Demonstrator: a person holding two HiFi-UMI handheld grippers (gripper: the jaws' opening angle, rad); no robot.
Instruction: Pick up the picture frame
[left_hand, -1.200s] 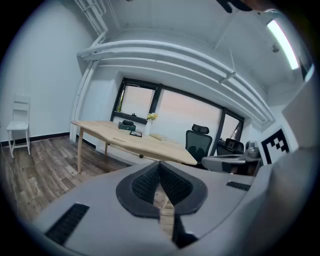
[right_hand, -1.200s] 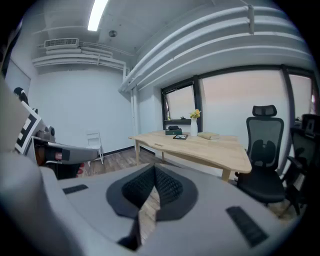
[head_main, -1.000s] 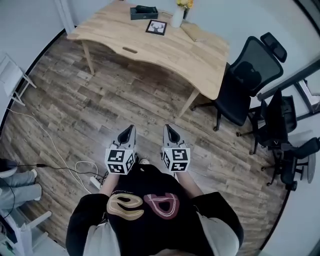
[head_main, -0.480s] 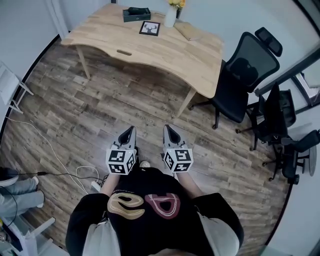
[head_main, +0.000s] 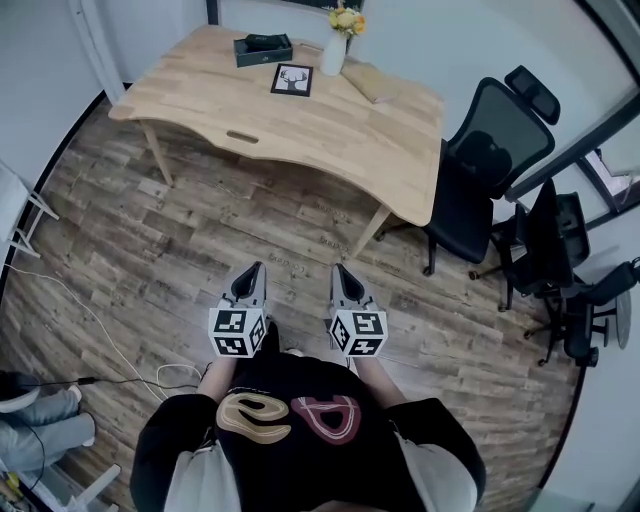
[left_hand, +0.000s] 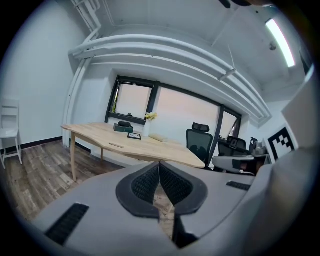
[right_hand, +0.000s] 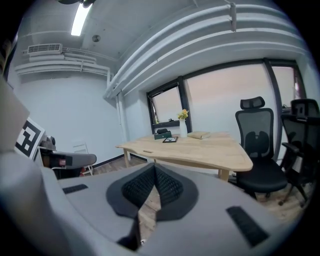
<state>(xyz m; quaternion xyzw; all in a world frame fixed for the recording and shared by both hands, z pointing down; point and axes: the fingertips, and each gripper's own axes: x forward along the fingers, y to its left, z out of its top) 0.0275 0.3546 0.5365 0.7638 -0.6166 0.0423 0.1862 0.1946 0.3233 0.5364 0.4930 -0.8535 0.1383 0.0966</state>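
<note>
Well ahead of both pairs of jaws, pressed together on nothing, the picture frame (head_main: 292, 79) sits on the wooden table (head_main: 340, 130) beside a white vase (head_main: 333, 55), nearer than a second ago as the left gripper (head_main: 255, 270) and right gripper (head_main: 339, 270) advance, so reaching it still needs more approach

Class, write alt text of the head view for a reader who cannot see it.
From above: a person holds the left tool and right tool, both shut and empty, over a plank floor, short of a wooden table. The picture frame lies on its far side near a dark box and a white vase.
</note>
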